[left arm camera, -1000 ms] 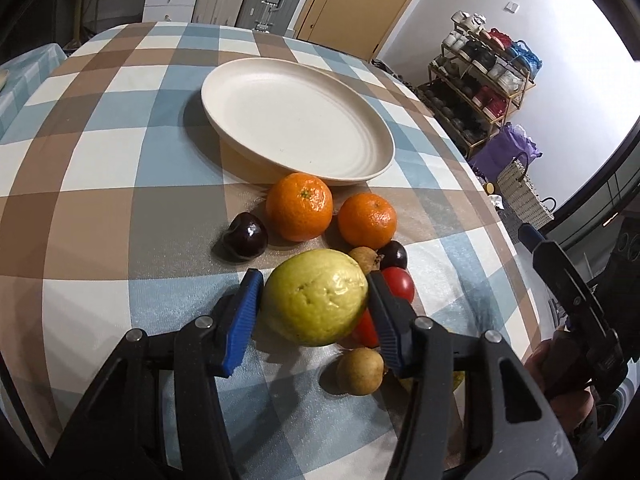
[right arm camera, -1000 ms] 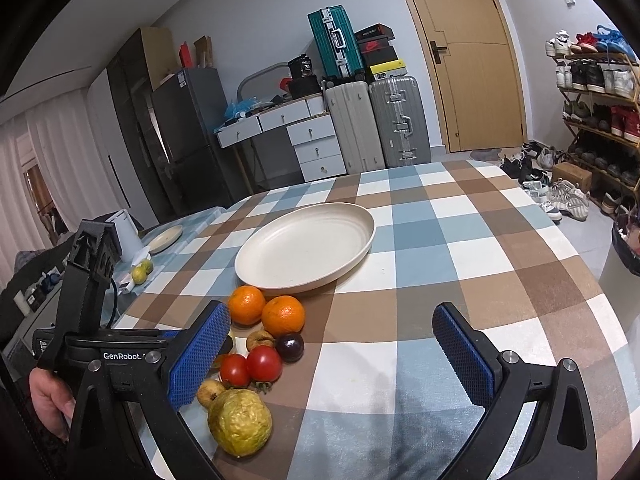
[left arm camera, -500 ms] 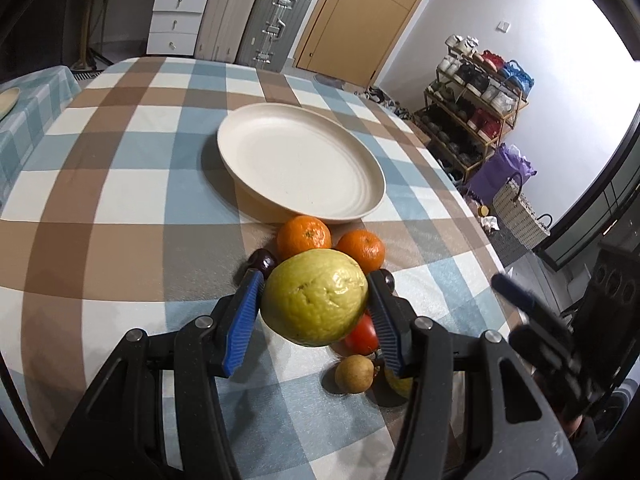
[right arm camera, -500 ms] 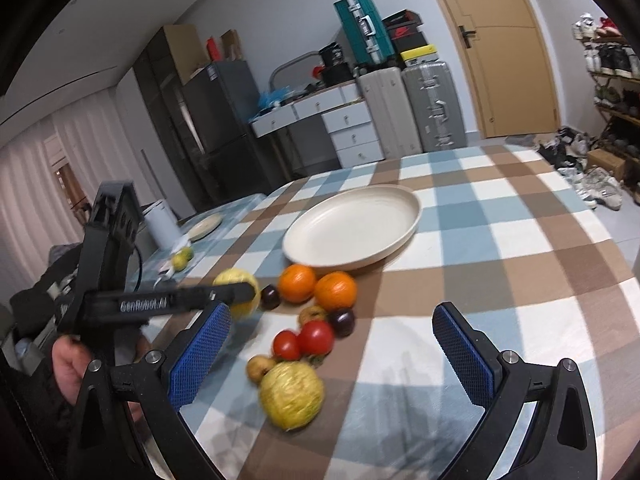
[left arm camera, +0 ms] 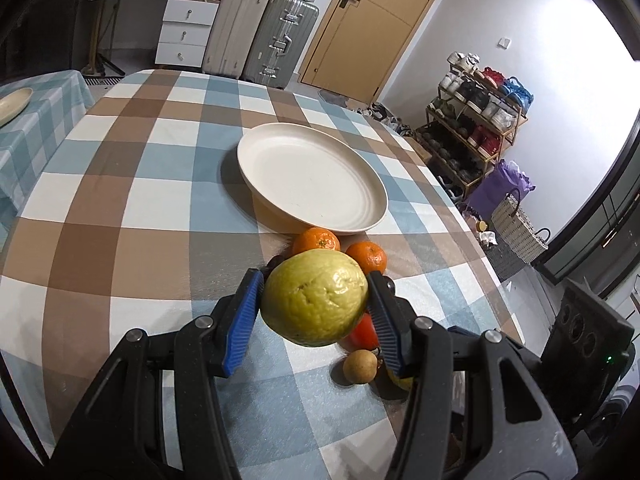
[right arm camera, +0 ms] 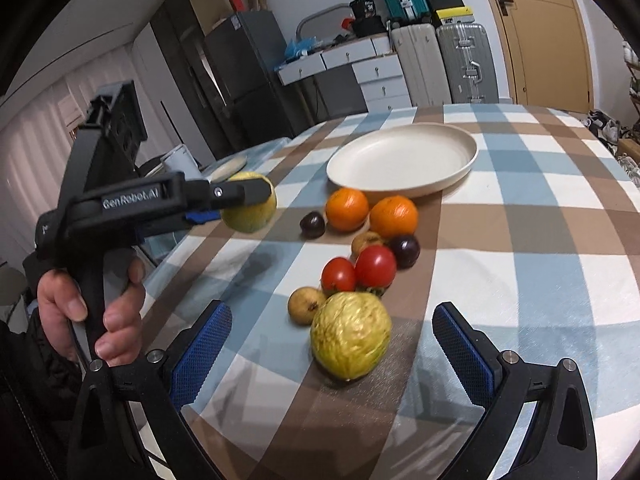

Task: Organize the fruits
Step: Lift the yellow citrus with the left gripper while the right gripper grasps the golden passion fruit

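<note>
Lifted since a second ago, the yellow-green guava (left arm camera: 316,298) is now hanging above the counter (left arm camera: 132,200), clamped between the blue pads of the left gripper (left arm camera: 315,304). Below it, two oranges (right arm camera: 347,209), dark plums (right arm camera: 312,224), two tomatoes (right arm camera: 375,266) and a small brown fruit (right arm camera: 305,305) are crowding the checked cloth before the cream plate (left arm camera: 312,178). A hand (right arm camera: 92,304) is gripping the left handle. The right gripper (right arm camera: 332,356) is spreading wide around a second bumpy guava (right arm camera: 351,340) without touching it.
</note>
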The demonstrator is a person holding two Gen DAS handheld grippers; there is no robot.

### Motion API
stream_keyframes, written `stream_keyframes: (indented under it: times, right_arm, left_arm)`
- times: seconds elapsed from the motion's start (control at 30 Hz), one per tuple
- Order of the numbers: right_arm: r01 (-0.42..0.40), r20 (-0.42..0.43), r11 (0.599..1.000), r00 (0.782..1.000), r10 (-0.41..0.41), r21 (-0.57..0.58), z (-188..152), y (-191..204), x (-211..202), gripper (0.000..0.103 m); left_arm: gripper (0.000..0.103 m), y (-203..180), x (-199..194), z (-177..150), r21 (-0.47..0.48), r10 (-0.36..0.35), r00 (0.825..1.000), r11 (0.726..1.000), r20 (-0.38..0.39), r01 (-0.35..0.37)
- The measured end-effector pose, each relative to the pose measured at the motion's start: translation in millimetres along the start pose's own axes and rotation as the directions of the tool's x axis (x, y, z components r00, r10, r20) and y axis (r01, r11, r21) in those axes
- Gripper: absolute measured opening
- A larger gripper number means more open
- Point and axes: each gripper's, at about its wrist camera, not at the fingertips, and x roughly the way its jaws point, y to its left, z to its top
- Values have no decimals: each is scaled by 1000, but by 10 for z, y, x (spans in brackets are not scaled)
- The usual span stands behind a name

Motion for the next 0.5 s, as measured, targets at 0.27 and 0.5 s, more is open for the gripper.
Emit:
stream_keyframes:
  times: [0.27,0.5]
  right_arm:
    - [20,-50,1000,999,-21,-13,-54,25,81,100]
    - [31,-79,999,996,-32,-11,-57,18,153,85]
  left_arm:
    - [50,1,-113,-34,15,5,1000,1000,30,-5]
    - [50,10,-177,-49,20,8,999,1000,42,-9]
